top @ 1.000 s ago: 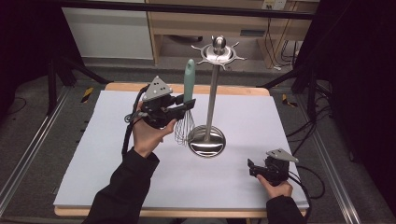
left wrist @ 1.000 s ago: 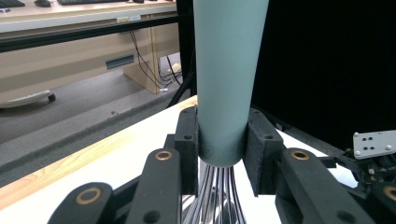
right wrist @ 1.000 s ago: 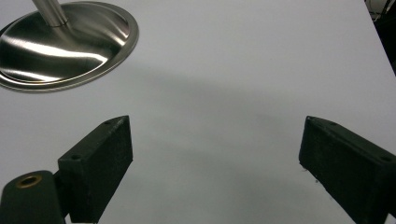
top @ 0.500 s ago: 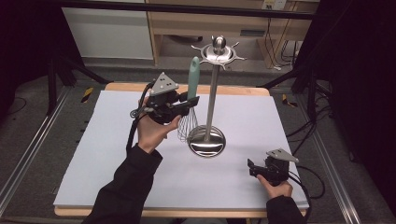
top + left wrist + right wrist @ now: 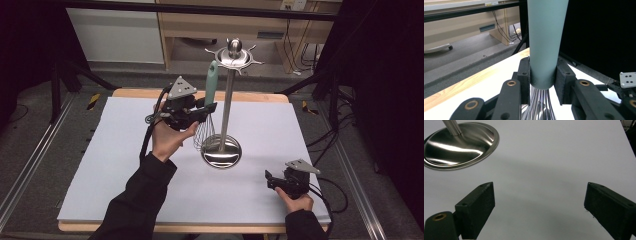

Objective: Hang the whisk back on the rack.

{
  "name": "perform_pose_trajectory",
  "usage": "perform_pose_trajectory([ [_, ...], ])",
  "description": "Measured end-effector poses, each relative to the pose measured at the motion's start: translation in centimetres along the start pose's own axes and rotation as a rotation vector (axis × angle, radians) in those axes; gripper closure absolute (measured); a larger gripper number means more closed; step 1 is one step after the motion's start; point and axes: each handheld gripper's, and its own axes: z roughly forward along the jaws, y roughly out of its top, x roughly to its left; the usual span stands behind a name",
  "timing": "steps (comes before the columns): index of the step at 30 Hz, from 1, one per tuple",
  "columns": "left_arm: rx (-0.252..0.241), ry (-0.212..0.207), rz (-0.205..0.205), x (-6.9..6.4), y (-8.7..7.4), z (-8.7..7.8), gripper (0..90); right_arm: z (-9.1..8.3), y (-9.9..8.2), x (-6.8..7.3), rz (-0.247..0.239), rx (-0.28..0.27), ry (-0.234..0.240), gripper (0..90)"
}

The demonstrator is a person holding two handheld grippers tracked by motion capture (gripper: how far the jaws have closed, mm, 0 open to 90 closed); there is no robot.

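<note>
A little left of the middle of the high view, the left gripper (image 5: 209, 106) is clamped on a whisk (image 5: 209, 105), which it holds upright above the white table cover (image 5: 115, 150) with the pale green handle pointing up and the wire loops hanging below the jaws. In the left gripper view the two black jaws press against both sides of the handle's lower end, and the wires fan out beneath them. The whisk sits just beside the pole of a steel utensil stand (image 5: 222, 150), on the pole's left; the handle's tip reaches up near the hooked crown at the top of the stand. At the lower right of the high view, the right gripper (image 5: 270, 180) rests low on the cover, well apart from the stand. In the right gripper view its jaws stand wide apart with only white cover between them, and the stand's round base (image 5: 459, 143) fills the upper left corner.
</note>
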Motion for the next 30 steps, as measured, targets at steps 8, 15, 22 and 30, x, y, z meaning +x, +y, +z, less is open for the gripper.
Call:
perform_pose_trajectory([
  [8, -0.011, 0.003, 0.010, 0.1, -0.1, 0.6, 68.7, 0.0, 0.0, 0.0, -0.003, -0.001, 0.002, 10.1],
  [15, -0.024, 0.007, 0.001, -0.2, -0.3, 1.1, 68.5, 0.0, 0.0, 0.0, -0.004, 0.005, 0.002, 10.1],
  [22, -0.058, 0.027, 0.011, -0.2, -0.7, 1.4, 68.4, 0.1, -0.1, 0.0, -0.008, 0.005, 0.000, 10.1],
  [30, -0.033, 0.055, 0.018, -0.4, -1.0, 1.8, 63.1, 0.1, -0.1, 0.1, -0.001, 0.009, 0.001, 10.1],
])
